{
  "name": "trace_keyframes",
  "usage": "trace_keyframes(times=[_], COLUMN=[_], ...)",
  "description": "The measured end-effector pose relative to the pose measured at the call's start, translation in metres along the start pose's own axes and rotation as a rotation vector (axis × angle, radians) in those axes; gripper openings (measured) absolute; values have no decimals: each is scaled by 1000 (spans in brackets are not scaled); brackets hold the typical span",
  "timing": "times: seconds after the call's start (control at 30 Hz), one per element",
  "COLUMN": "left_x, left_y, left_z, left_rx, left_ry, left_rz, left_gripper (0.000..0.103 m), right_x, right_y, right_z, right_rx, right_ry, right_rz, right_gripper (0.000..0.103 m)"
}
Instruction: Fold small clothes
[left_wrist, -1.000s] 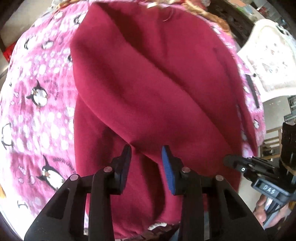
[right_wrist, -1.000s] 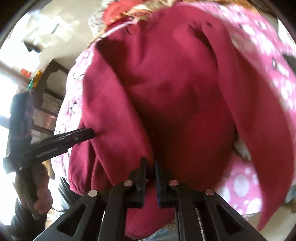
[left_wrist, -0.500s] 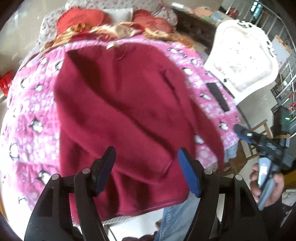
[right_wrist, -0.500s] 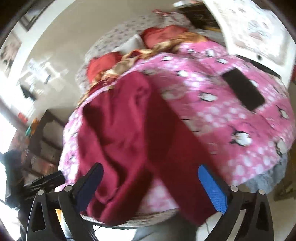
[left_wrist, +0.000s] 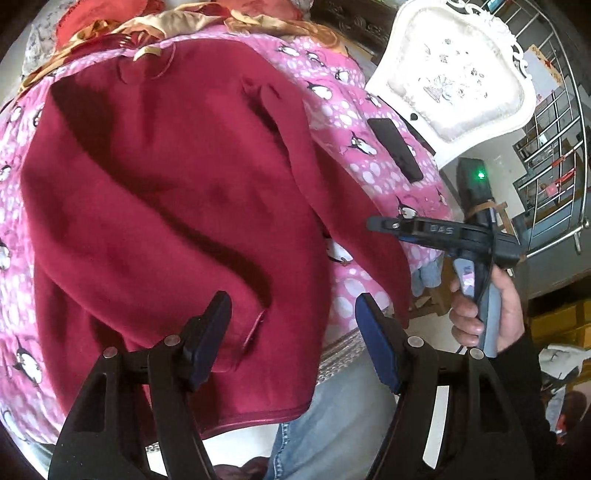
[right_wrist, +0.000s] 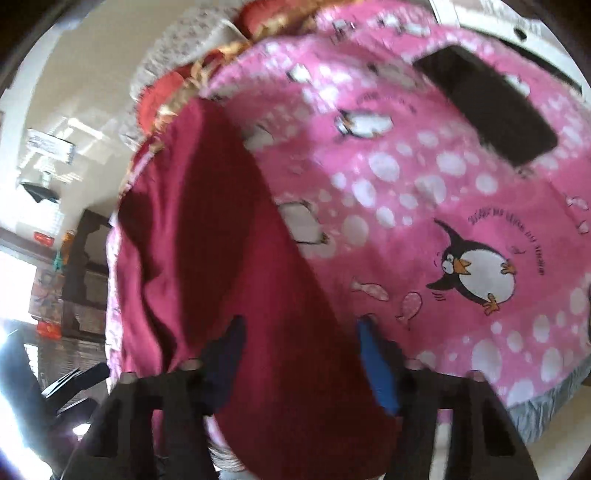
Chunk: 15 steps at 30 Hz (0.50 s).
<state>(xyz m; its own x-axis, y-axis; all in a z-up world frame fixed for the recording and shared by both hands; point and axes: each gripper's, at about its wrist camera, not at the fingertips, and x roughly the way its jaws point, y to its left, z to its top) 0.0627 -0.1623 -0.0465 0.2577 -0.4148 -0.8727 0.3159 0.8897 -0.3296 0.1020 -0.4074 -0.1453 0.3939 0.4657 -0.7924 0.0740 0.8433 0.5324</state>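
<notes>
A dark red sweater (left_wrist: 166, 192) lies spread on the pink penguin blanket (left_wrist: 351, 110), its left sleeve folded across the body and its hem hanging over the near edge. My left gripper (left_wrist: 291, 332) is open and empty above the hem. The right sleeve (right_wrist: 280, 295) trails toward the near edge in the right wrist view. My right gripper (right_wrist: 299, 354) is open, its jaws on either side of that sleeve, not closed on it. The right gripper also shows in the left wrist view (left_wrist: 384, 223), held beside the sleeve.
A black phone (left_wrist: 395, 147) lies on the blanket at the right, also in the right wrist view (right_wrist: 487, 107). A white ornate chair (left_wrist: 454, 70) stands beyond the bed's right side. Red and gold pillows (left_wrist: 110, 18) lie at the far end. My jeans-clad legs (left_wrist: 332, 424) are at the near edge.
A second ago the right gripper was shut on red fabric and the left open; both pulled back with jaws open. Now both have come closer, the right one straddling the right sleeve.
</notes>
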Motion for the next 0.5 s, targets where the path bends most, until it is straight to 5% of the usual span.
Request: trace_keyframes(times=[0.23, 0.5], left_x=[10, -31], left_y=[-2, 35], left_z=[4, 6], left_rx=[1, -91], left_ry=[18, -57], left_rz=[-15, -70], left_gripper=[70, 70], right_x=[-5, -78], right_y=[15, 105], right_z=[-6, -20], right_rx=[-47, -163], right_ry=[-12, -181], right_rz=[-26, -36], right_gripper=[8, 6])
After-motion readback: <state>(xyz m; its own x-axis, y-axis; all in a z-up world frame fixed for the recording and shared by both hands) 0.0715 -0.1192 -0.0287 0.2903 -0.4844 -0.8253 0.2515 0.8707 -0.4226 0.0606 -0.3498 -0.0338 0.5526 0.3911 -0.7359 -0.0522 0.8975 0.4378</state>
